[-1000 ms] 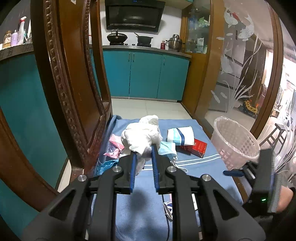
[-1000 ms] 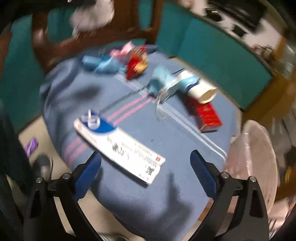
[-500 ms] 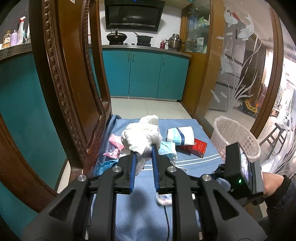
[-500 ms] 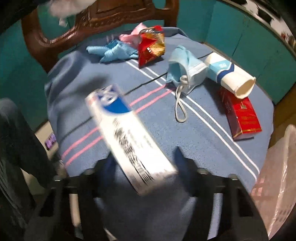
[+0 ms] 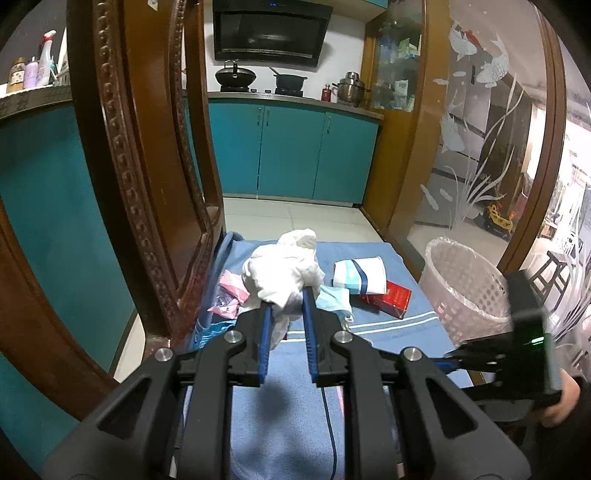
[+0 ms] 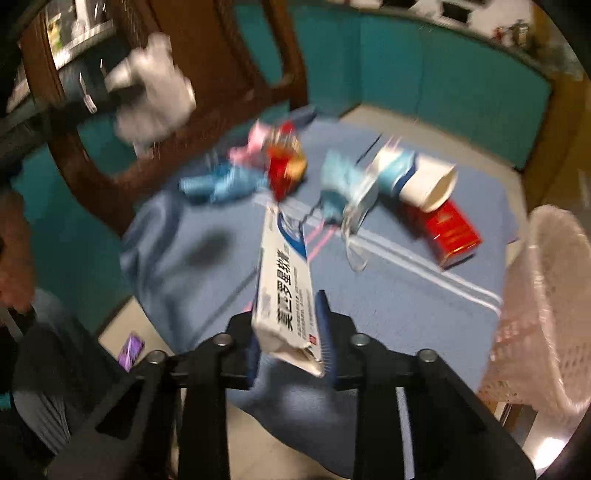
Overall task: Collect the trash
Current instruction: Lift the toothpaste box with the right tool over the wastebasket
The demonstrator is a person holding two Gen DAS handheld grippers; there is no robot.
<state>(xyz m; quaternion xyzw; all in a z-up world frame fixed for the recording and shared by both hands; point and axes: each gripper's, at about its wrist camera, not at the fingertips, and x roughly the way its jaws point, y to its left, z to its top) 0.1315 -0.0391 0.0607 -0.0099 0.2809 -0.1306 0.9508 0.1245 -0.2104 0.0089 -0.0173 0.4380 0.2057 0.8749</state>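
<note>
We count one paper cup [image 5: 360, 272], one red box [image 5: 391, 298] and one basket [image 5: 465, 288] beside the blue cloth [image 5: 388, 332]. Our left gripper [image 5: 286, 299] pinches one white wad [image 5: 284, 271]. Only the right wrist view shows our right gripper [image 6: 290, 325], jaws just closing, clamped on one white carton [image 6: 284, 280] lifted above the cloth.

home kitchen, teal cabinets [image 5: 291, 155], range hood [image 5: 269, 31], wok on stove [image 5: 235, 76], carved wooden chair [image 5: 147, 166]

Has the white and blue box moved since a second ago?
Yes. The white and blue box lay flat on the blue cloth; now it is lifted off it, clamped in the right gripper, whose jaws have just closed.
</note>
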